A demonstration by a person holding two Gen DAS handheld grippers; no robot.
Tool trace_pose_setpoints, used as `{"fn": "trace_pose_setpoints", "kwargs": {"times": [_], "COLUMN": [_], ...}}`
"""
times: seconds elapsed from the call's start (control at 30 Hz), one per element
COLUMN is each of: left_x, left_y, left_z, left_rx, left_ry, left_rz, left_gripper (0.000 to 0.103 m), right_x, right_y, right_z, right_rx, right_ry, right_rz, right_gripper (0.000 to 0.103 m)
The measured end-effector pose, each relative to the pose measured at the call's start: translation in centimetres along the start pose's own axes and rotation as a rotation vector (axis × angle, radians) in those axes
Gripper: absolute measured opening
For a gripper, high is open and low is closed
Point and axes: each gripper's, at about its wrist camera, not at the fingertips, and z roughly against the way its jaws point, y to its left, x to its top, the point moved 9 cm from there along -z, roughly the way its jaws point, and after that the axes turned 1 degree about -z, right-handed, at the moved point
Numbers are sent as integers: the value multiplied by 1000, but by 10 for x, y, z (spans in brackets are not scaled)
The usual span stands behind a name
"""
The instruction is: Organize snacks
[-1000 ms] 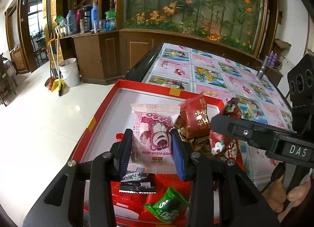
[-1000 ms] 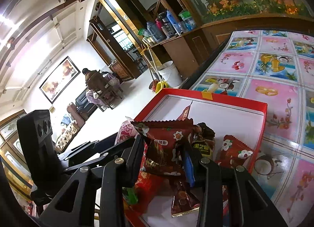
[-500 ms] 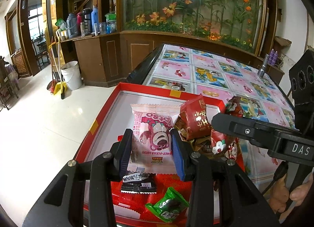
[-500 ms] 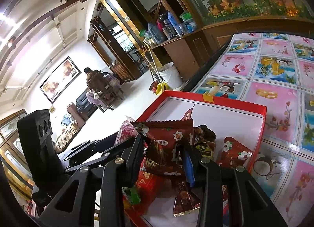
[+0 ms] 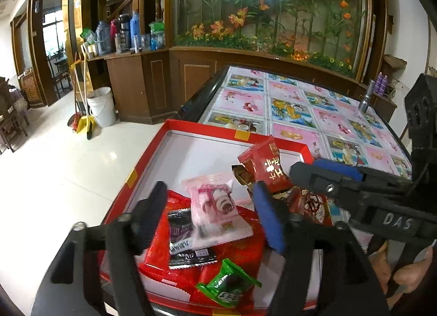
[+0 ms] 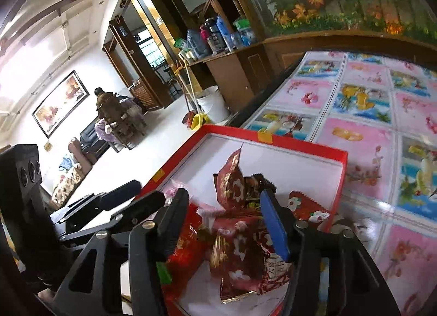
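Between parted fingers (image 5: 263, 215), pink snack (image 5: 215, 212).

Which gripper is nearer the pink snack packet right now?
Left. The left gripper straddles the pink snack packet, fingers open either side. The right gripper hangs over the dark red wrappers beside it.

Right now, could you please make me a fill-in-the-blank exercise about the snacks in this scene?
1. The snacks lie in a shallow box with a ____ rim.
2. The snack nearest the left wrist camera has a ____ wrapper.
3. Between the left hand-held gripper's open fingers lies a ____ packet.

Missing words: red; green; pink
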Motion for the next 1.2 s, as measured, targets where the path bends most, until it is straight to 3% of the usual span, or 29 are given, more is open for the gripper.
{"fn": "trace_pose_setpoints", "kwargs": {"times": [0.07,0.23,0.37,0.67,0.83,0.93,0.97,1.07,1.2], "left_x": [0,6,13,11,6,0,-2,-12,-21], "left_y": [-1,-1,4,14,31,44,48,62,70], "left_z": [6,21,42,78,102,124,130,154,171], "left_rx": [-14,-6,29,100,187,262,290,382,401], "left_ry": [-10,-51,-129,-219,-258,-306,-323,-390,-411], "left_rz": [0,-4,-9,-46,-36,-28,-19,7,3], "left_gripper": [74,76,86,86,89,97,103,103,103], "right_x": [2,5,5,2,0,-3,-4,-8,-9], "right_y": [-1,-3,1,26,49,67,74,89,104], "right_z": [8,24,36,64,84,101,108,131,164], "right_rx": [-22,-33,-57,-101,-104,-106,-107,-120,-133], "right_ry": [-22,-48,-64,-108,-152,-199,-224,-302,-403], "right_rz": [8,-7,10,61,85,112,124,155,170], "right_gripper": [66,67,67,68,68,68,70,75,86]}}
